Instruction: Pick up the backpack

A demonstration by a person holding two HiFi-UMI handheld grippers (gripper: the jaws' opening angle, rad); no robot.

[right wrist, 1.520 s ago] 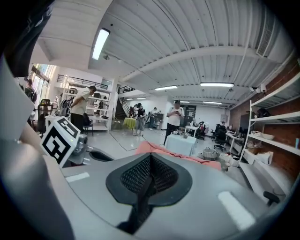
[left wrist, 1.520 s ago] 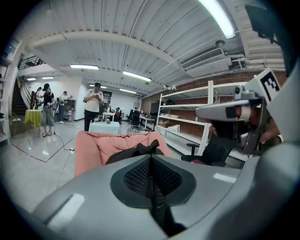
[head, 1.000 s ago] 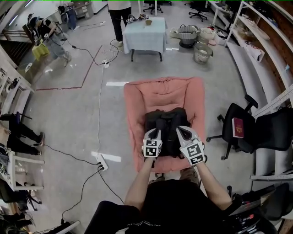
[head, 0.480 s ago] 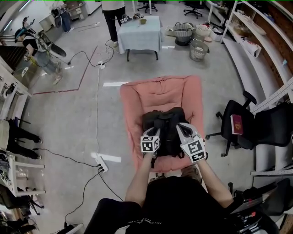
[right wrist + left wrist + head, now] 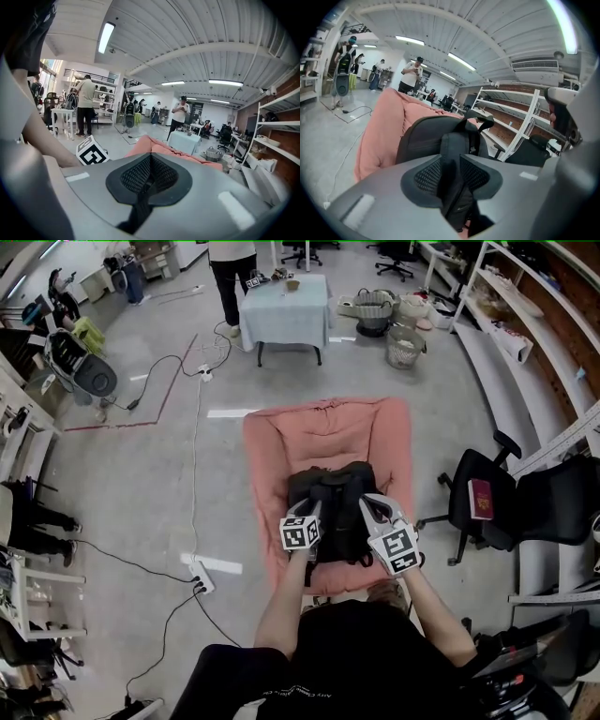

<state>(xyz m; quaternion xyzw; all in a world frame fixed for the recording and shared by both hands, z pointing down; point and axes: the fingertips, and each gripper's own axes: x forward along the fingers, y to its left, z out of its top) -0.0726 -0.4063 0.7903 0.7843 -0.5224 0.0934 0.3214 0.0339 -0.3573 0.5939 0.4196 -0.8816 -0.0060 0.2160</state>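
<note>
Pink cushion bears the soft, floppy backpack, best lifted by its straps: right gripper jaws clench a thin strap, while left gripper jaws, just opening, loosely straddle the padded strap.

Black tee; grey L tool, R tool.

Our right gripper, jaws pressed together on a black backpack strap hanging below them, marker cube at left, pink cushion beyond
</note>
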